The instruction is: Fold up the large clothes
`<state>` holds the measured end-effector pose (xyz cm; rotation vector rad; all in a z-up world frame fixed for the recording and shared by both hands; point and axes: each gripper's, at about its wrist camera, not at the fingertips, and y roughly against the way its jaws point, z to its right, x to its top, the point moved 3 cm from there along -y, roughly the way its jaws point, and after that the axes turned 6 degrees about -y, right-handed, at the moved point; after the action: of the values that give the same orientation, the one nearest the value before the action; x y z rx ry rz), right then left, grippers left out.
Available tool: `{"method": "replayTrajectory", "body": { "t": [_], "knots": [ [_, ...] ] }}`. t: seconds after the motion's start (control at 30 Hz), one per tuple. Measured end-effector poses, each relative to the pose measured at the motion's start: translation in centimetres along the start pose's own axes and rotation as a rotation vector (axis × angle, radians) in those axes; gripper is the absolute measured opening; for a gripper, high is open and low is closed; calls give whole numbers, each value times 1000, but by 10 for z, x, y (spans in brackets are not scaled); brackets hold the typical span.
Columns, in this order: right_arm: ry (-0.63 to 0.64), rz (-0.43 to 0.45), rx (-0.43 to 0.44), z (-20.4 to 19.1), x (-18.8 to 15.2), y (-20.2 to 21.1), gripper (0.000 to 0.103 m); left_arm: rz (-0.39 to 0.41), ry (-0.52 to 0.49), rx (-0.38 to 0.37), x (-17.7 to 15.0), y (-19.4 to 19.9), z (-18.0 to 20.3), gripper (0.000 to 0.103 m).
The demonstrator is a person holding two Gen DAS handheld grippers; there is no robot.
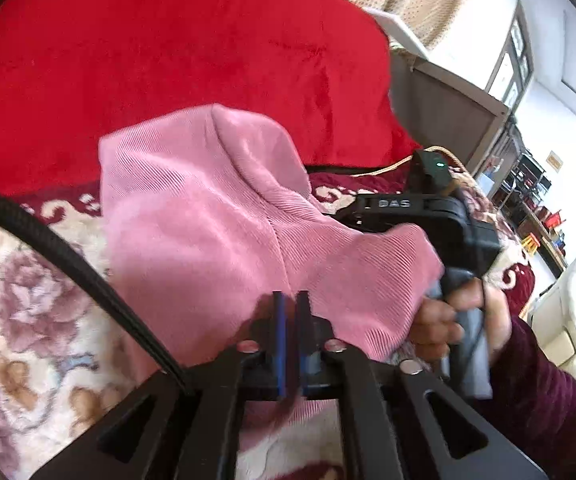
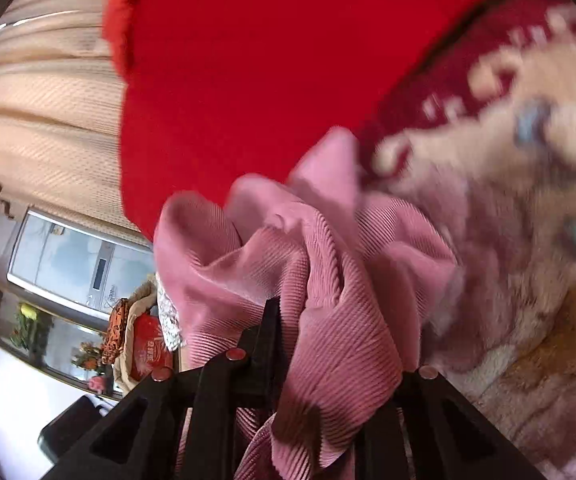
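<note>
You are holding the pink ribbed garment lifted above the floral blanket, left gripper clenched on its edge and right gripper grasping a bunched fold, probably to spread it for folding.

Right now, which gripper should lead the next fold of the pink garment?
Right, probably. The right gripper has the pink garment bunched over its fingers, apparently gripped. The left gripper is nearly shut at the cloth's edge, and cloth between its fingers isn't clear.
</note>
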<state>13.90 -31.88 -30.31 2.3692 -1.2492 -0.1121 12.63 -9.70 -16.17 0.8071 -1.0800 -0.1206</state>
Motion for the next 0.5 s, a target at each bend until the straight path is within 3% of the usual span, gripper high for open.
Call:
{"method": "replayTrajectory", "body": {
  "t": [0.03, 0.07, 0.1, 0.27, 0.33, 0.4, 0.5],
  "knots": [
    [30, 7, -18, -5, 0, 2, 15, 19, -9, 17, -1, 13, -1, 32],
    [49, 16, -31, -12, -2, 2, 15, 31, -12, 45, -3, 28, 0, 57],
    [50, 18, -39, -14, -2, 2, 15, 45, -10, 88, -2, 35, -8, 63],
    [13, 22, -55, -16, 5, 23, 19, 42, 72, 148, 0, 36, -37, 63],
    [70, 68, -89, -28, 4, 37, 19, -30, 36, 240, -6, 15, -41, 63],
    [149, 107, -129, -45, 0, 47, 19, -89, 6, 258, -13, -6, -39, 62],
    [279, 135, -200, -73, -11, 52, 20, -83, -6, 270, -26, -6, -32, 62]
  ]
}}
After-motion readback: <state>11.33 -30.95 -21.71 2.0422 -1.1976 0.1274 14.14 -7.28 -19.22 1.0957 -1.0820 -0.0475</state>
